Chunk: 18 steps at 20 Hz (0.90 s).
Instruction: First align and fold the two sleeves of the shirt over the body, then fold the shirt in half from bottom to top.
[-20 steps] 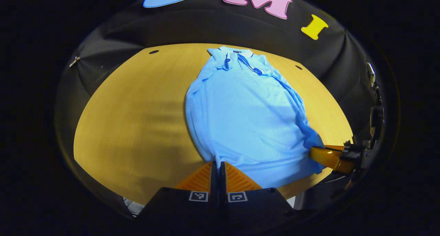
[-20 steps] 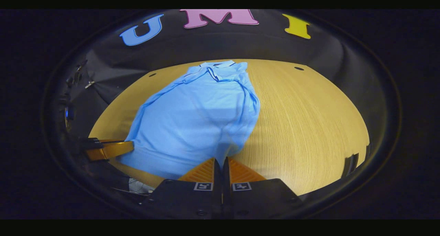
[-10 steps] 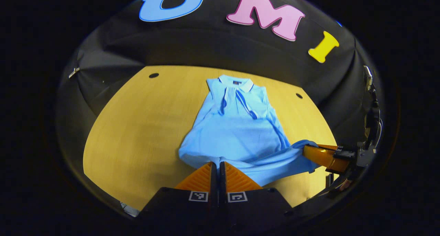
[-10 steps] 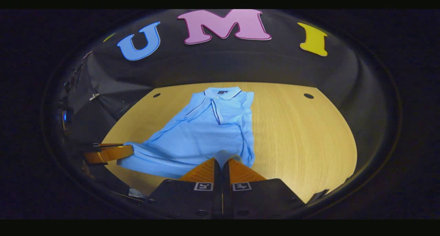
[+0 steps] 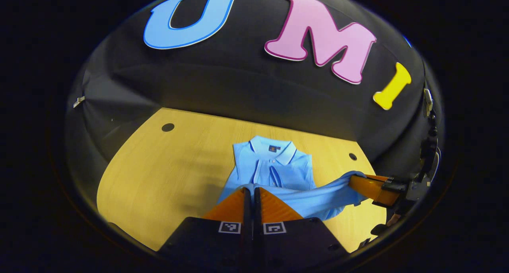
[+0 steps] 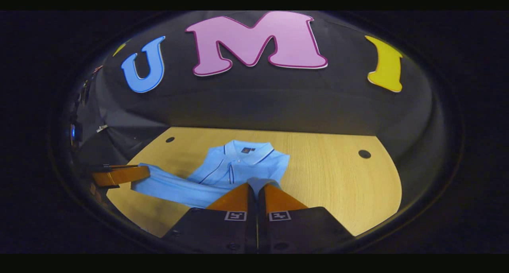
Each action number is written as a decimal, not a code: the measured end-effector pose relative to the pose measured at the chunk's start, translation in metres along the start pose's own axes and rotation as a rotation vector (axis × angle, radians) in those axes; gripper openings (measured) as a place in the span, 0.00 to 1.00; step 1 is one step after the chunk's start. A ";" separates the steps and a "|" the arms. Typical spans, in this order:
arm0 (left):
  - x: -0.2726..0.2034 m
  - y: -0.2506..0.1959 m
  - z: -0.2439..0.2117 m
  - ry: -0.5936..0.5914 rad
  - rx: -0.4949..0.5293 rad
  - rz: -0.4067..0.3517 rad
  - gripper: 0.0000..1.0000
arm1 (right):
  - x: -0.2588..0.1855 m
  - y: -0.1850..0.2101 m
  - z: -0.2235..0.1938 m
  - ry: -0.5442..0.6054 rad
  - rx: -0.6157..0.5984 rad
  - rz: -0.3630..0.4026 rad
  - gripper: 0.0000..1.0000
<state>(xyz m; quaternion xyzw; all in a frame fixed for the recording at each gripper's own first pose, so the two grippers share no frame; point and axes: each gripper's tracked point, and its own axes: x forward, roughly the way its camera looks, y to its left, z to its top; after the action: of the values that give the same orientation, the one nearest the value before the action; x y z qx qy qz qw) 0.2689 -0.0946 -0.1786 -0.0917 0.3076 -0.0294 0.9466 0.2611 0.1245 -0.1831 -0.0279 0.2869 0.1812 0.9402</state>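
A light blue polo shirt (image 5: 274, 167) lies on the wooden table, collar toward the far wall, sleeves folded over the body. Its bottom hem is lifted and stretched between both grippers, hanging over the chest. My left gripper (image 5: 249, 190) is shut on the hem's left corner. In the left gripper view the right gripper (image 5: 368, 187) pinches the other corner at the right. In the right gripper view the shirt (image 6: 242, 161) shows its collar, and my right gripper (image 6: 255, 184) is shut on the hem; the left gripper (image 6: 121, 174) holds the far corner at the left.
The wooden table (image 5: 167, 173) reaches out to the left of the shirt, and in the right gripper view the table (image 6: 338, 177) spreads to the right. Small dark holes (image 5: 168, 127) (image 6: 364, 153) sit near the table's back corners. The black cloth wall stands close behind.
Both grippers have carried the bottom hem forward and up toward the collar. The visible flat part of the shirt has shrunk to the chest and collar, and the wall looms nearer.
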 end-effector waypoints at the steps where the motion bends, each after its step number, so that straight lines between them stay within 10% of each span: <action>1: 0.014 0.004 0.009 -0.008 0.005 0.004 0.06 | 0.015 -0.002 0.013 -0.020 -0.007 -0.008 0.03; 12: 0.198 0.021 0.087 -0.089 0.045 -0.028 0.06 | 0.174 -0.037 0.076 -0.113 0.026 -0.092 0.05; 18: 0.268 0.050 0.083 -0.144 0.031 -0.003 0.02 | 0.243 -0.045 0.037 -0.055 0.043 -0.120 0.06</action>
<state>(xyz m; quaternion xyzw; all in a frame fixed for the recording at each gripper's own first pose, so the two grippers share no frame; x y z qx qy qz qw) 0.5346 -0.0628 -0.2772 -0.0795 0.2378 -0.0289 0.9676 0.4834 0.1672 -0.2878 -0.0197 0.2626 0.1189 0.9573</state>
